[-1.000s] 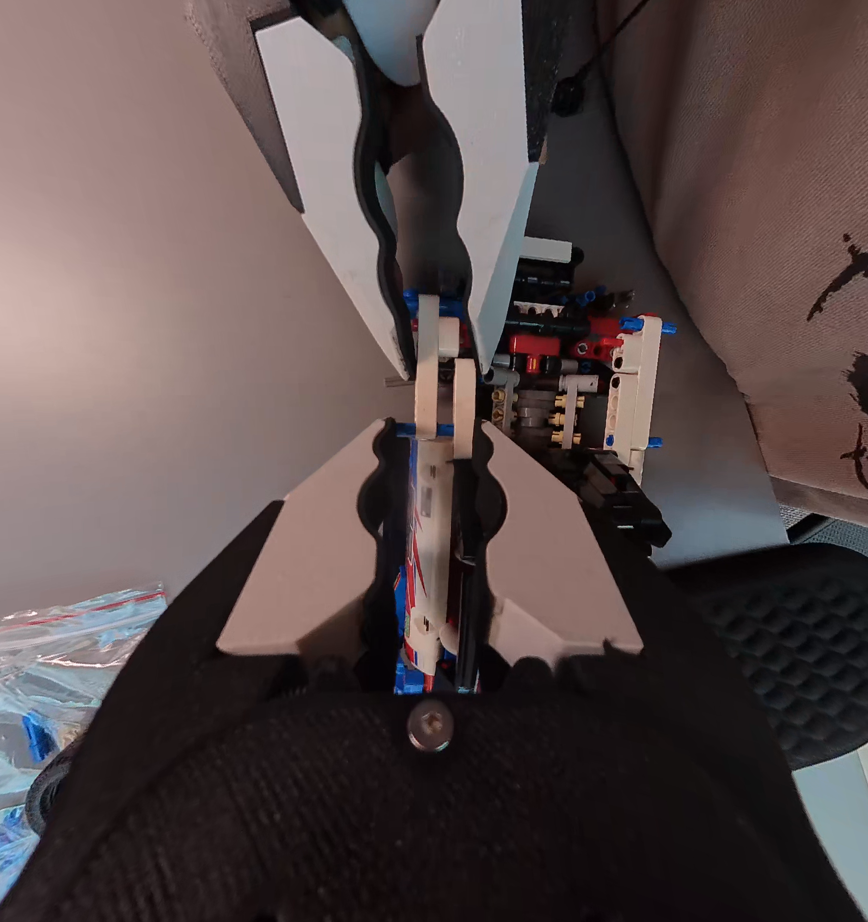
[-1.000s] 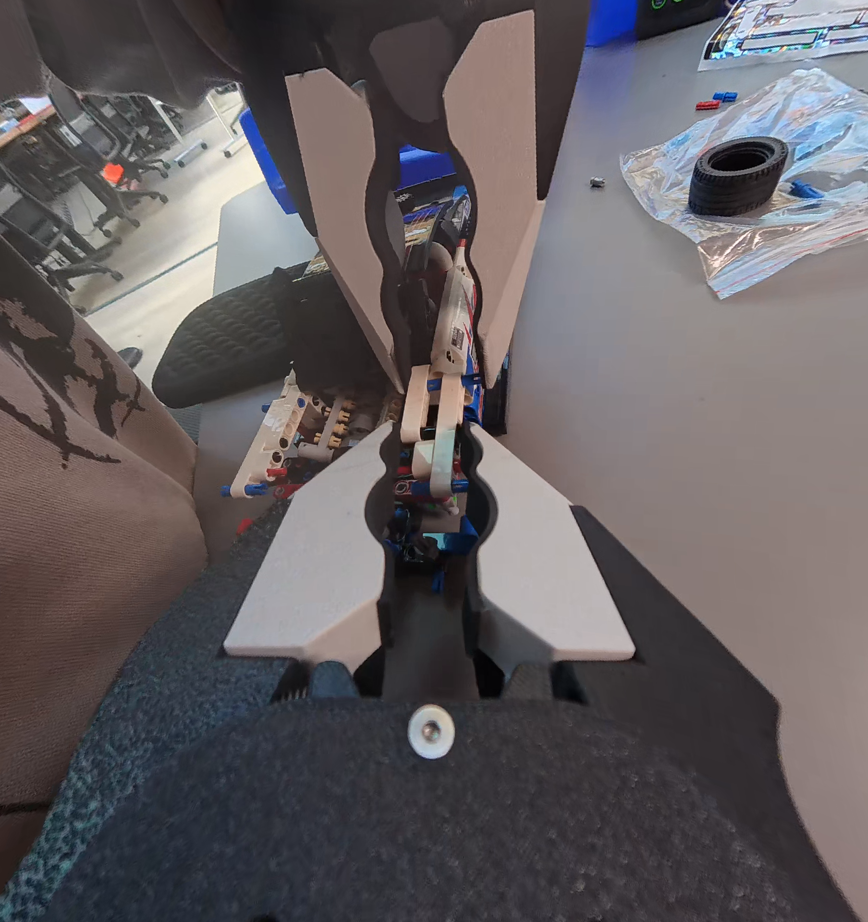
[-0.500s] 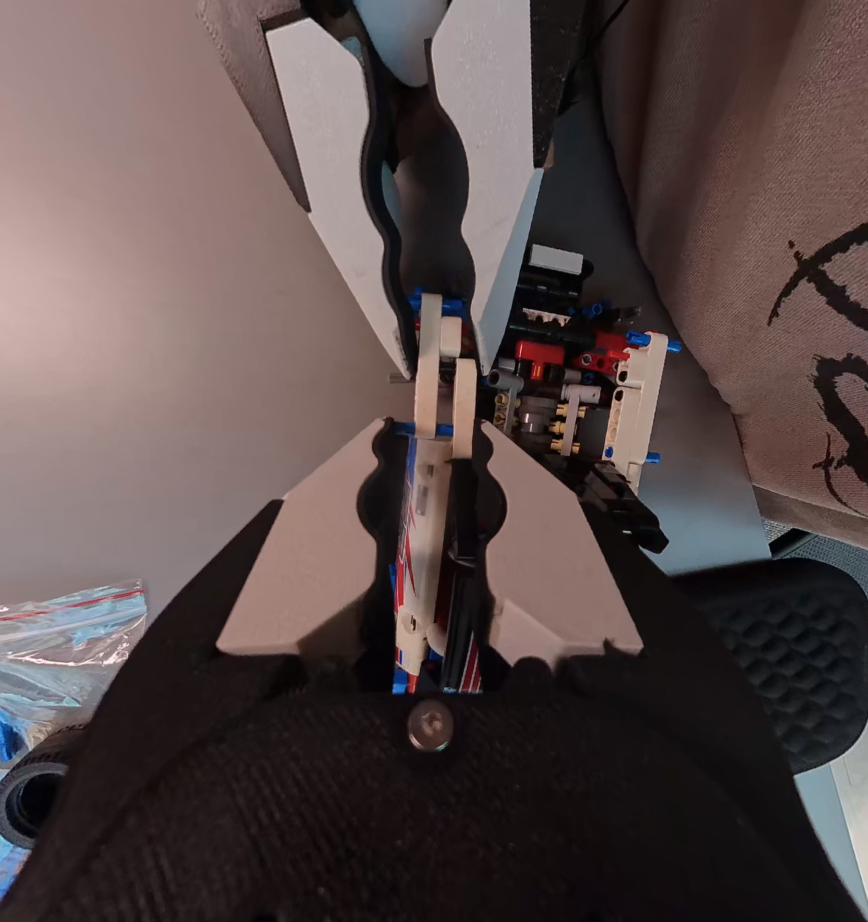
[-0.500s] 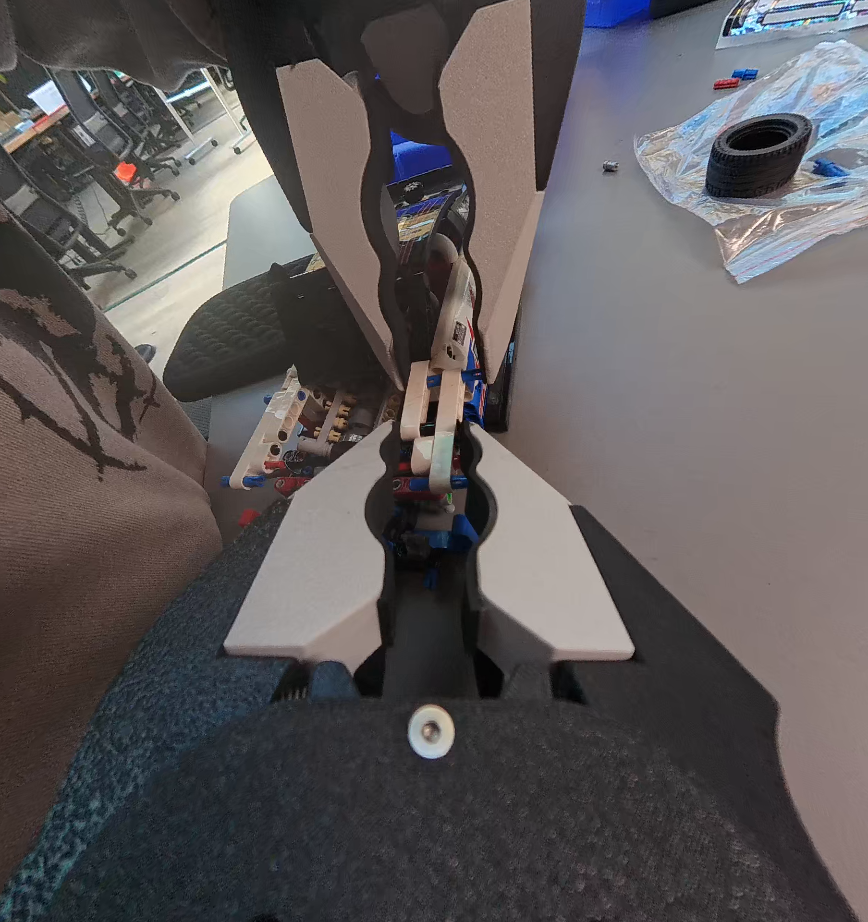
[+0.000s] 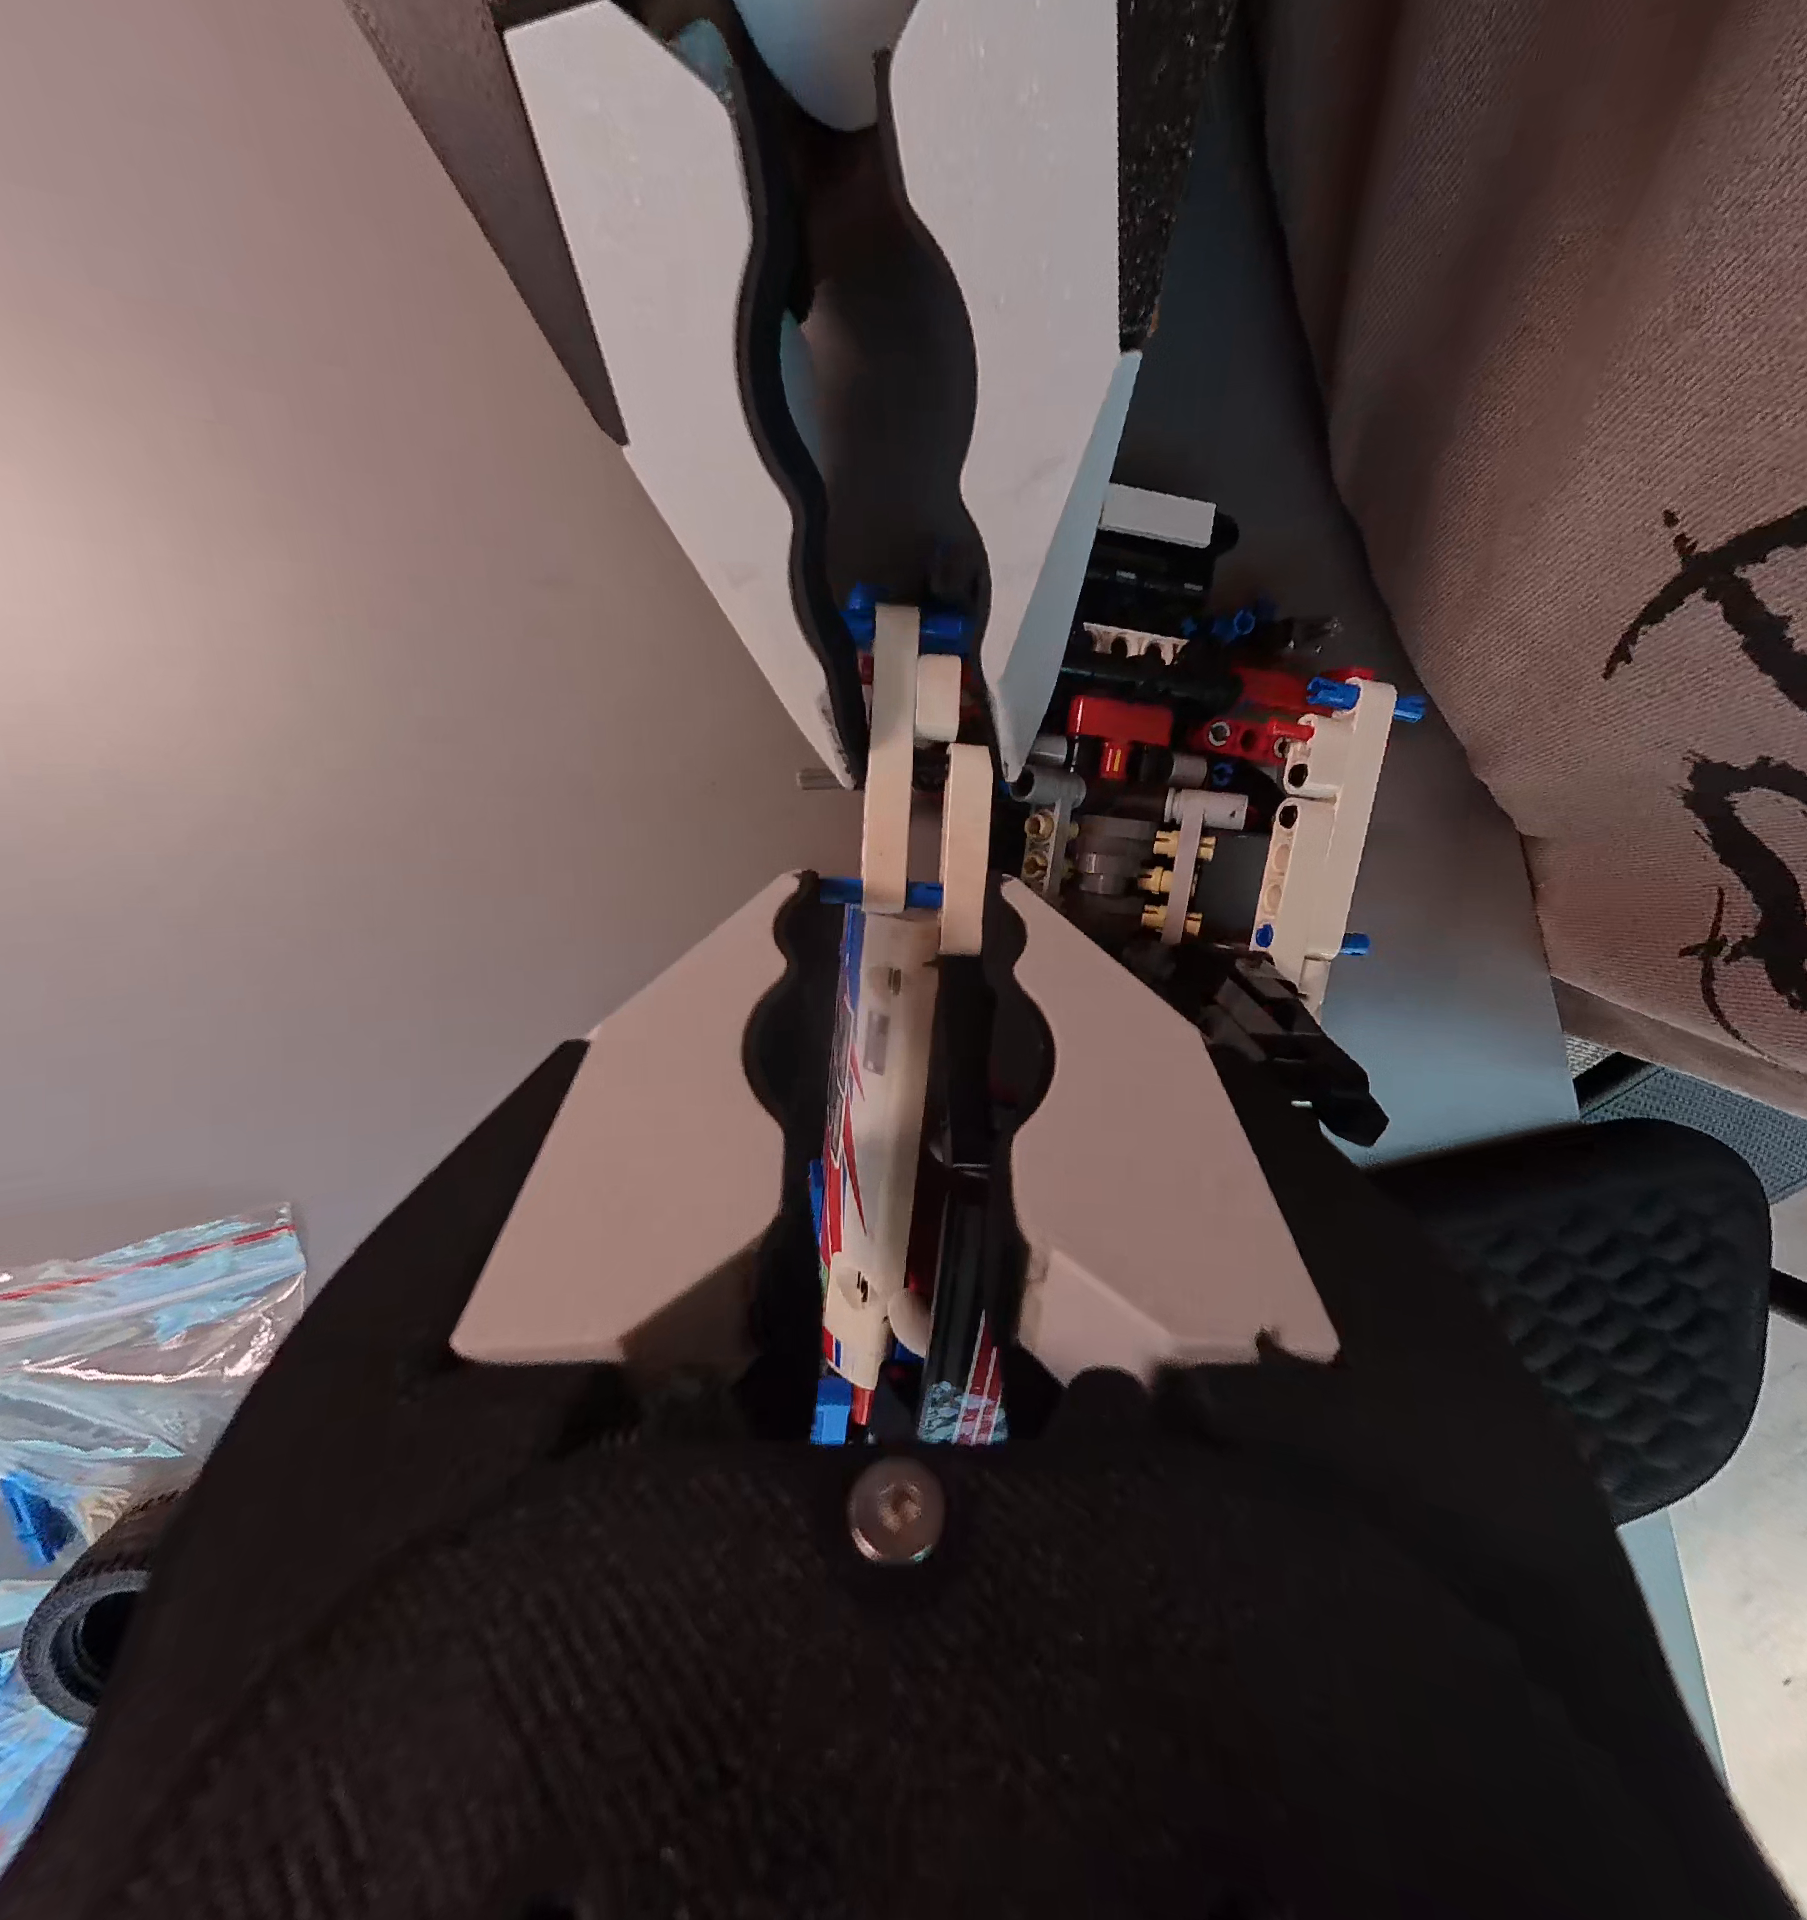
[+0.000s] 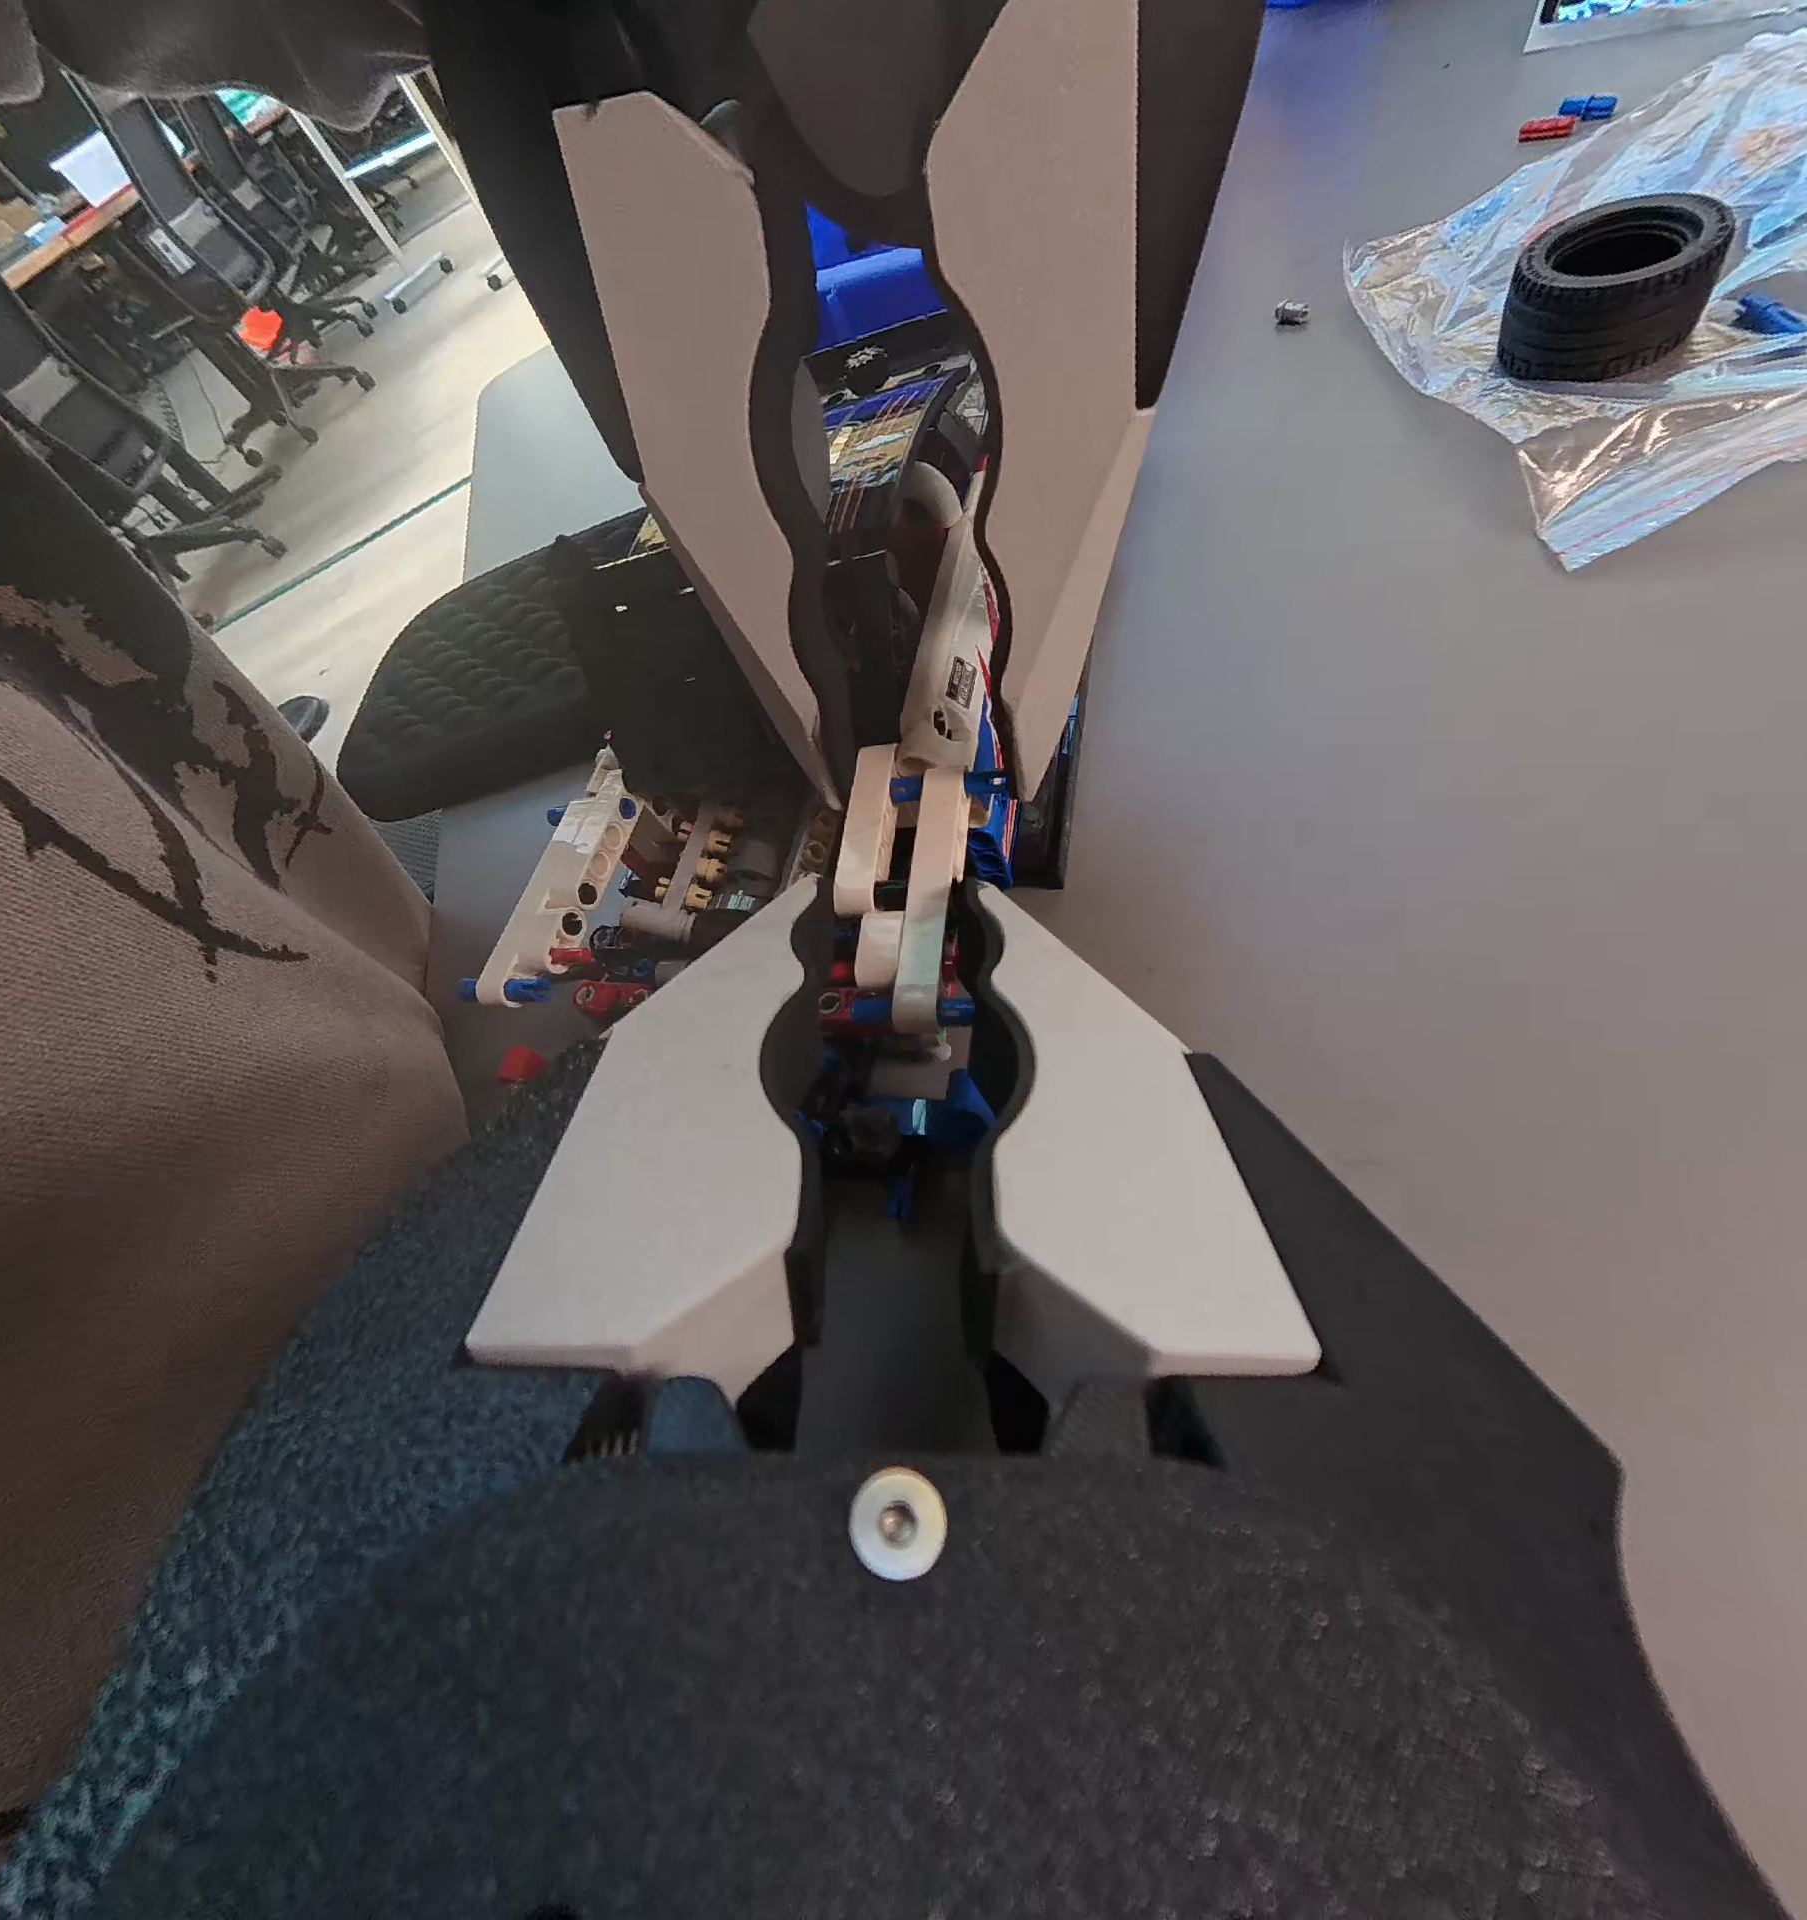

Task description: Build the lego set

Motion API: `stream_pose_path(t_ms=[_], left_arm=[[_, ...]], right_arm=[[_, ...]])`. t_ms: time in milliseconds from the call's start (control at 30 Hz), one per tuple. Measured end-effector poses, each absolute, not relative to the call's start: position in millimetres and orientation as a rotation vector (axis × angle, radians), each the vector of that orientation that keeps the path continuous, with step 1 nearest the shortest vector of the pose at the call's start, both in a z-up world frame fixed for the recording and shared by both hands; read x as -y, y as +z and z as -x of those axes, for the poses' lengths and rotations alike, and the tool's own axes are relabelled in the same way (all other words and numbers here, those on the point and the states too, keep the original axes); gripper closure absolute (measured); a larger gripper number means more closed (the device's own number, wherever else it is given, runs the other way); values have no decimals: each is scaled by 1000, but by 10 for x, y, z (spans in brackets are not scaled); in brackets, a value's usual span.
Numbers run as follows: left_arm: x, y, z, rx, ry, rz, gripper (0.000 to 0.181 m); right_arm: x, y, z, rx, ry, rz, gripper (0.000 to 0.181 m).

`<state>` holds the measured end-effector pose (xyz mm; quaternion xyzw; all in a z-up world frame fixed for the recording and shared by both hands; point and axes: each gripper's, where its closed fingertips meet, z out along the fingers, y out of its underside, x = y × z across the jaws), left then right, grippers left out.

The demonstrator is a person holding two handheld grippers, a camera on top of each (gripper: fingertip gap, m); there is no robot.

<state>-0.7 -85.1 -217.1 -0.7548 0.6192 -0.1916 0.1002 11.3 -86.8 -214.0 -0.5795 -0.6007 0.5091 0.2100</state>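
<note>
A partly built lego car [image 5: 1190, 810] with white beams, blue pins and red parts is held between both grippers above the grey table [image 6: 1398, 935]. My left gripper [image 5: 909, 894] is shut on its white stickered side panel [image 5: 878, 1091]. My right gripper [image 6: 894, 894] is shut on the white beams [image 6: 914, 904] at the other end of that side. The two grippers face each other tip to tip; the right gripper [image 5: 925, 738] comes in from the top of the left wrist view, and the left gripper [image 6: 930, 795] from the top of the right wrist view. The car's open frame [image 6: 608, 873] hangs out to the side.
A clear plastic bag [image 6: 1657, 416] with a black tyre [image 6: 1616, 281] lies on the table at the right; it also shows in the left wrist view [image 5: 99, 1351]. A person's brown jumper [image 6: 99, 935] is close by. A black chair seat [image 5: 1626, 1330] sits past the table edge. My two grippers' fingertips are within a few centimetres of each other.
Both grippers keep their hold on the car. The pair has shifted slightly, so the bag and tyre slid in view and the jumper came closer.
</note>
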Motion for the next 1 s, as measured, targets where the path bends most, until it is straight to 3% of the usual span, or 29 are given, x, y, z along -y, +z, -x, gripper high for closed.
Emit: stream_pose_path(t_ms=[367,400,1000], left_arm=[[835,-2156,16,-1826,-519,2135,152],[852,-2152,20,-1834,-519,2126,160],[904,-2169,45,-1765,-666,2235,153]], right_arm=[[866,-2161,-51,1714,1282,1542,158],[870,-2149,-47,1714,1271,1524,166],[938,-2167,-7,1695,1326,1592,166]])
